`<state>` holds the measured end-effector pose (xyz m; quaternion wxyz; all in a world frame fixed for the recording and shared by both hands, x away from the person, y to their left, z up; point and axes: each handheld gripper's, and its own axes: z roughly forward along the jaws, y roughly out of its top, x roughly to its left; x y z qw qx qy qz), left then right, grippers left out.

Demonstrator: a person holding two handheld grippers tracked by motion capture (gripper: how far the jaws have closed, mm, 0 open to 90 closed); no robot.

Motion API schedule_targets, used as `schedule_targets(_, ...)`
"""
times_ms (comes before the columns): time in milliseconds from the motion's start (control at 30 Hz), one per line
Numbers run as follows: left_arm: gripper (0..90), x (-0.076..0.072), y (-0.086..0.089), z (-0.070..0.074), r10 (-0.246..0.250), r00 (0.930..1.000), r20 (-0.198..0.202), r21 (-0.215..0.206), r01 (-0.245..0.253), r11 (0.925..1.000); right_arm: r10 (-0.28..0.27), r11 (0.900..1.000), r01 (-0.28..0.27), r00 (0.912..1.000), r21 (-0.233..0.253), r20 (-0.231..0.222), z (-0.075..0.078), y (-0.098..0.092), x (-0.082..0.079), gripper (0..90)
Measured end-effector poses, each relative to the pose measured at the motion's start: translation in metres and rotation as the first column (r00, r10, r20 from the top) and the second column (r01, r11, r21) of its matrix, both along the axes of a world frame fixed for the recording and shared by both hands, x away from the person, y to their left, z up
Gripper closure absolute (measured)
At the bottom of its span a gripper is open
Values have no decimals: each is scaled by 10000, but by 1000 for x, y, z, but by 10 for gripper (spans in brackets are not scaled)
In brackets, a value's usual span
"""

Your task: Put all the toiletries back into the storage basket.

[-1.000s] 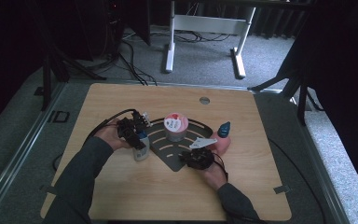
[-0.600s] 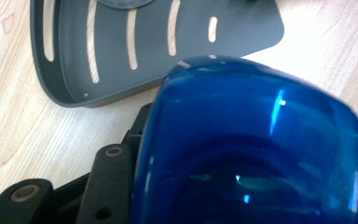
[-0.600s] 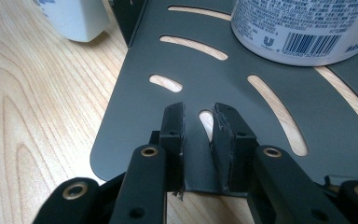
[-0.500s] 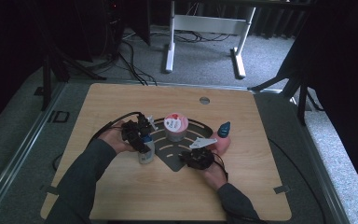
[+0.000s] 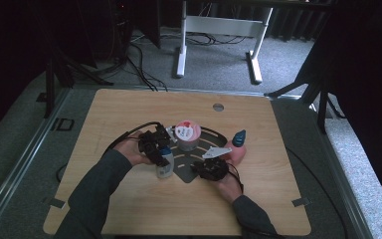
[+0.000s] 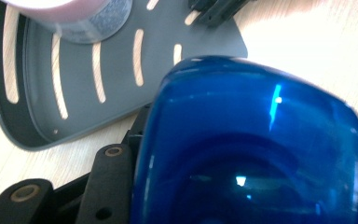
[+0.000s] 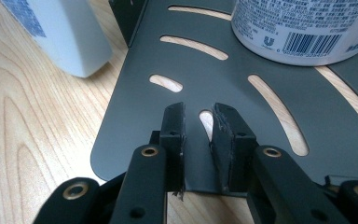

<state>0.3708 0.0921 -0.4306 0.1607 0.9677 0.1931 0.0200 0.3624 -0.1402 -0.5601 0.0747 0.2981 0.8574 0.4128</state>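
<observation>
1. We are holding a small white bottle [image 5: 164, 167] by its blue cap [image 6: 251, 149] in the left gripper [image 5: 160, 152]. In the left gripper view the cap sits right between the jaws, which are closing on it from both sides.
2. The bottle is standing upright on the wooden table [image 5: 129, 109], directly under the left gripper and just off the left edge of the dark slotted tray [image 7: 242, 112].
3. We are resting the right gripper [image 7: 198, 123] over the near corner of that tray, its jaws a narrow gap apart. They are straddling the tray's edge, though we cannot tell whether they are pinching it.
4. A pink-lidded tub [image 5: 187, 134] is sitting on the tray ahead of the right gripper. Another blue-capped bottle [image 5: 238, 142] is lying beyond the tray to its right.
5. We are judging the white bottle to be light, stiff plastic, and the glossy cap looks slippery.
6. A hold on the cap alone could let the body swing or the cap twist loose, so we are favouring a grip lower down, across the flat sides of the body.
7. The tray looks thin, rigid and light, so it could slide easily on the wood.
</observation>
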Motion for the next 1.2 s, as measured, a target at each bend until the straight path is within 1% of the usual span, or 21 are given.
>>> schedule_targets(100, 553, 0, -4, 1, -77, 10000, 4, -156, 77, 9998, 5, 10000, -5, 10000, 3, -4, 0, 0, 0, 745)
schedule_targets(133, 553, 0, -5, 2, -29, 10000, 3, -208, 29, 9998, 6, 10000, -6, 10000, 3, -5, 0, 0, 0, 745)
schedule_targets(167, 553, 0, -6, 2, -126, 9999, 28, -193, 127, 9997, 0, 10000, 0, 10000, 8, -7, 0, 0, 0, 745)
schedule_targets(333, 553, 2, -11, 4, -68, 9999, 110, -379, 72, 9993, 1, 10000, -1, 10000, 1, -2, 0, 0, 0, 745)
schedule_targets(400, 553, 3, -12, 4, -77, 9998, 167, -352, 83, 9993, 0, 10000, 0, 10000, 4, -5, 0, 0, 0, 745)
schedule_targets(567, 553, 6, -16, 5, 30, 9997, 260, -482, -17, 9988, 2, 10000, -2, 10000, 2, 1, 0, 0, 0, 745)
schedule_targets(633, 553, 8, -18, 6, 150, 9995, 281, -581, -133, 9982, 0, 10000, 0, 10000, 2, -1, 0, 0, 0, 745)
schedule_targets(767, 553, 11, -20, 6, 233, 9990, 370, -599, -211, 9980, 7, 10000, -7, 10000, 3, -2, 0, 0, 0, 745)
schedule_targets(933, 553, 16, -20, 7, 514, 9974, 504, -676, -479, 9966, -2, 10000, 2, 10000, 6, -10, 0, 0, 0, 746)
schedule_targets(1033, 553, 20, -20, 7, 680, 9965, 494, -695, -645, 9955, 10, 10000, -10, 10000, -9, -23, 0, 0, 0, 746)
schedule_targets(1200, 553, 24, -20, 6, 790, 9957, 488, -781, -750, 9941, 0, 10000, 0, 10000, 13, -19, 0, 0, 0, 746)
